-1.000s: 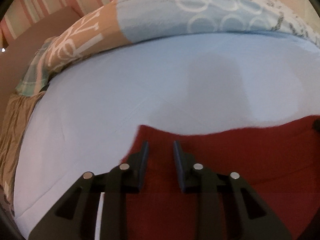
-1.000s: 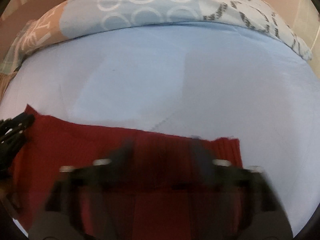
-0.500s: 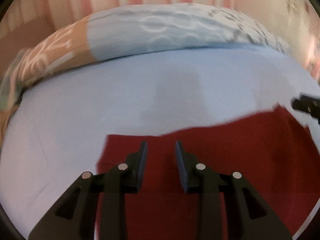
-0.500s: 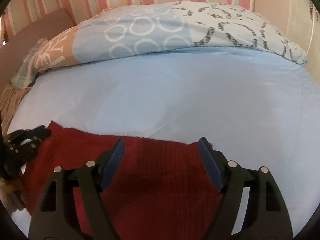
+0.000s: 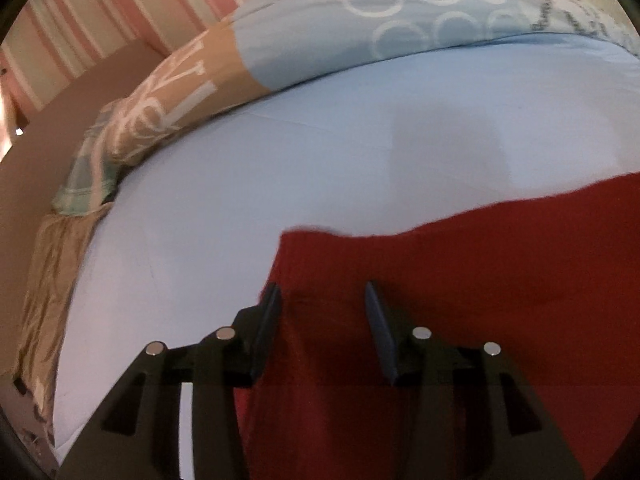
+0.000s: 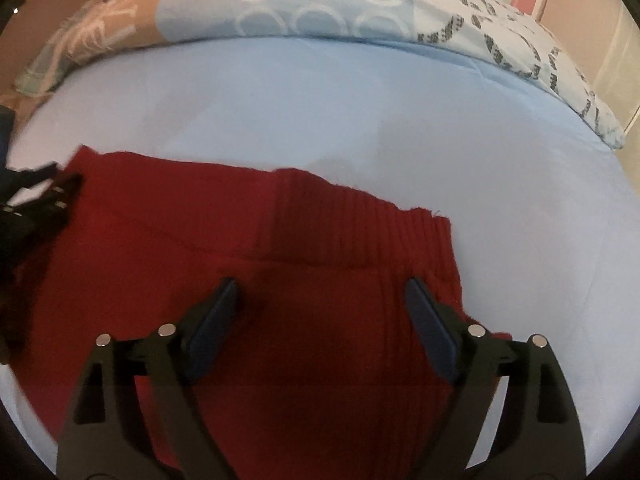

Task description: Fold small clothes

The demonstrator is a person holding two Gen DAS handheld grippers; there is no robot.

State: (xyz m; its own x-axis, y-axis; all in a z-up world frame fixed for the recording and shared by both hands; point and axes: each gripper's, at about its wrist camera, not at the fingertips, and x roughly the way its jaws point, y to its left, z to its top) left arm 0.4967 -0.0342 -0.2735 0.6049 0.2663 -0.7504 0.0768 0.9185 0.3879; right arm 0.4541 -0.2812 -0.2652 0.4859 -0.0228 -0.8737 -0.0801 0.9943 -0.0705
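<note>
A dark red knitted garment (image 5: 460,280) lies flat on the light blue bed sheet (image 5: 280,168); it also shows in the right wrist view (image 6: 260,264), with a ribbed band at its right end. My left gripper (image 5: 322,294) is open over the garment's left edge, its left finger at the hem. My right gripper (image 6: 320,288) is wide open above the garment's right part, holding nothing. The left gripper's fingers (image 6: 48,196) show at the far left of the right wrist view, at the garment's corner.
A patterned duvet (image 5: 360,28) is bunched along the far side of the bed, also in the right wrist view (image 6: 320,4). A striped pink wall (image 5: 100,12) rises behind it. The bed's left edge drops to a tan cover (image 5: 48,280).
Both grippers have come lower and closer to the red garment. The left gripper has opened somewhat and shifted to the garment's left edge. The right gripper stays wide open.
</note>
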